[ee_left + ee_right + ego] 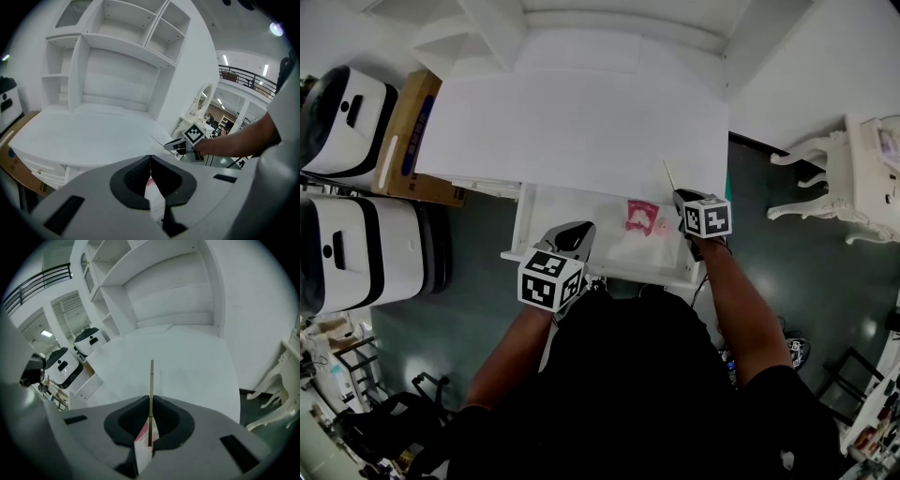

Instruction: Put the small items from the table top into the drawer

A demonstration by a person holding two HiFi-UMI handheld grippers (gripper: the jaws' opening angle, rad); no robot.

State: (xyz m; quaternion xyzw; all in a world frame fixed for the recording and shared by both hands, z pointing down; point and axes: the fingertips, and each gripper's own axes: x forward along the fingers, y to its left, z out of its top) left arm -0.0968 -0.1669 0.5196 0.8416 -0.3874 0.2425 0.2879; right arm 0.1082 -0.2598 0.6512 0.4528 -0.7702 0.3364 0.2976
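R hand-held gripper [151, 403] tight on thin stick [151, 380] (pencil, perhaps) — L hand-held gripper [150, 160] closed, empty, by open drawer [567, 208].

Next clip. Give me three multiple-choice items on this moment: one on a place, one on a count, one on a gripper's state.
1. Where does the pink packet lie?
A. In the open drawer
B. On a shelf
C. On the floor

2. How many white-and-black machines stand to the left of the desk?
A. One
B. Two
C. Four

3. What is the right gripper doing?
A. Open and empty
B. Shut on a thin stick
C. Shut on a cup

Answers:
1 A: the head view shows the packet inside the pulled-out drawer.
2 B: two machines stand next to each other beside the desk.
3 B: the right gripper view shows the jaws closed on the stick, which juts out past them.
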